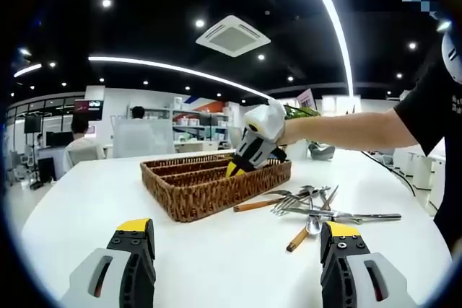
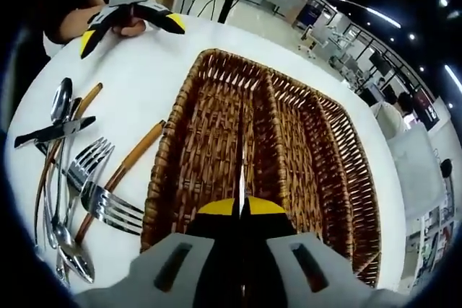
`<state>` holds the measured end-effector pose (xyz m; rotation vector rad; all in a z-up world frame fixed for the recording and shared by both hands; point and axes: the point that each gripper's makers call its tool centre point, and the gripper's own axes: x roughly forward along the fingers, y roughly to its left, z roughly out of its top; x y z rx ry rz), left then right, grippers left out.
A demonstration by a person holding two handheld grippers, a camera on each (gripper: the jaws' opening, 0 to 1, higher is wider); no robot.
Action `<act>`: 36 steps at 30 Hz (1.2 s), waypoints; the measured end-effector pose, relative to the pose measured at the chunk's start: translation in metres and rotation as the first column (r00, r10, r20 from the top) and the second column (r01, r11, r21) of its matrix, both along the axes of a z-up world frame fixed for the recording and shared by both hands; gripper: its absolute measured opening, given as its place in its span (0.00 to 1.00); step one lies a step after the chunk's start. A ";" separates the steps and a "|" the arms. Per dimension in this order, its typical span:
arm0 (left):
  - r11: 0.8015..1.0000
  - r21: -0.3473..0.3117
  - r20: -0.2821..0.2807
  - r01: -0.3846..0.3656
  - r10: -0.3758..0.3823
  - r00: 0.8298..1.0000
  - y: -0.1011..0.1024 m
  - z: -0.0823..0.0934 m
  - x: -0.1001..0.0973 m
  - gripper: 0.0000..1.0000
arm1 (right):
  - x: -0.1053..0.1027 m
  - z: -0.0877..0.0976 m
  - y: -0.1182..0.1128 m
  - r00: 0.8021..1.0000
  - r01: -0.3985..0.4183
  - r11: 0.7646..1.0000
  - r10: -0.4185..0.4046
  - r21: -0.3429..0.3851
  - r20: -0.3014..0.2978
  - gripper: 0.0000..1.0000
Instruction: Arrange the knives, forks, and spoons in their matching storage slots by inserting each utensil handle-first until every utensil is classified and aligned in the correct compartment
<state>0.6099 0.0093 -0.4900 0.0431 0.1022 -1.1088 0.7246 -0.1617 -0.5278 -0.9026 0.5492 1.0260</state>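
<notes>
A brown wicker tray (image 2: 317,149) with three long slots lies on the white table; it also shows as the tray (image 1: 195,196). My right gripper (image 2: 242,208) hangs over its left divider, shut on a knife (image 2: 242,174) whose thin metal blade shows edge-on and points along the slots. A gloved hand holds this right gripper (image 1: 247,160) above the tray. Loose forks (image 2: 101,189), spoons (image 2: 61,106) and another knife (image 2: 54,131) lie beside the tray, seen too as a pile of utensils (image 1: 310,207). My left gripper (image 1: 237,239) stands open above bare table.
The left gripper (image 2: 131,30) rests open at the table's far edge, held by a person's hand. A person's arm (image 1: 346,128) reaches in from the right. Bare white table (image 1: 86,207) lies left of the tray. Office desks and a seated person are behind.
</notes>
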 end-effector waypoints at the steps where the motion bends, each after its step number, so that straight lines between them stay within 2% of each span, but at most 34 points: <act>1: 1.000 -0.001 0.000 -0.001 0.001 1.000 0.000 0.000 0.000 1.00 | -0.001 0.000 0.000 1.000 0.004 1.000 -0.004 0.001 -0.001 0.04; 9: 1.000 -0.001 0.001 0.000 0.000 1.000 0.000 0.000 0.000 1.00 | -0.007 0.005 -0.001 1.000 0.015 1.000 -0.014 0.015 -0.007 0.12; 17: 1.000 0.000 0.002 -0.001 0.001 1.000 -0.001 0.000 -0.002 1.00 | -0.003 0.033 0.000 0.998 0.056 0.992 -0.059 0.112 0.018 0.19; 18: 1.000 -0.001 0.001 -0.001 0.001 1.000 -0.001 0.000 -0.002 1.00 | -0.003 0.037 0.001 0.998 0.063 0.990 -0.066 0.128 0.020 0.24; 19: 1.000 -0.003 0.001 -0.004 0.004 1.000 -0.001 0.000 -0.002 1.00 | 0.004 0.042 -0.001 0.992 0.105 0.984 -0.114 0.146 0.057 0.42; 20: 1.000 -0.005 0.000 -0.005 0.005 1.000 -0.001 0.001 -0.002 1.00 | 0.008 0.044 -0.003 0.989 0.116 0.983 -0.128 0.140 0.078 0.55; 21: 1.000 -0.005 -0.001 -0.006 0.006 1.000 -0.001 0.001 -0.002 1.00 | 0.009 0.046 -0.003 0.985 0.137 0.977 -0.152 0.160 0.082 0.62; 25: 1.000 -0.003 0.003 -0.004 0.004 1.000 -0.001 0.001 -0.003 1.00 | 0.018 0.059 -0.015 0.966 0.195 0.961 -0.223 0.195 0.130 0.74; 27: 1.000 -0.001 0.004 -0.004 0.004 1.000 -0.001 0.000 -0.003 1.00 | 0.020 0.063 -0.019 0.956 0.233 0.944 -0.266 0.233 0.121 0.80; 30: 1.000 -0.001 0.006 -0.003 0.003 1.000 -0.002 0.001 -0.004 1.00 | 0.020 0.069 -0.021 0.943 0.267 0.921 -0.310 0.282 0.120 0.97; 32: 1.000 -0.002 0.006 -0.004 0.004 1.000 -0.002 0.001 -0.004 1.00 | 0.017 0.071 -0.024 0.936 0.287 0.909 -0.333 0.302 0.112 0.99; 33: 1.000 -0.002 0.006 -0.004 0.004 1.000 -0.002 0.001 -0.004 1.00 | 0.015 0.077 -0.021 0.932 0.286 0.892 -0.344 0.350 0.115 0.99; 36: 1.000 0.001 0.011 -0.007 0.007 1.000 -0.002 0.002 -0.005 1.00 | 0.006 0.080 -0.025 0.926 0.295 0.876 -0.361 0.382 0.113 0.99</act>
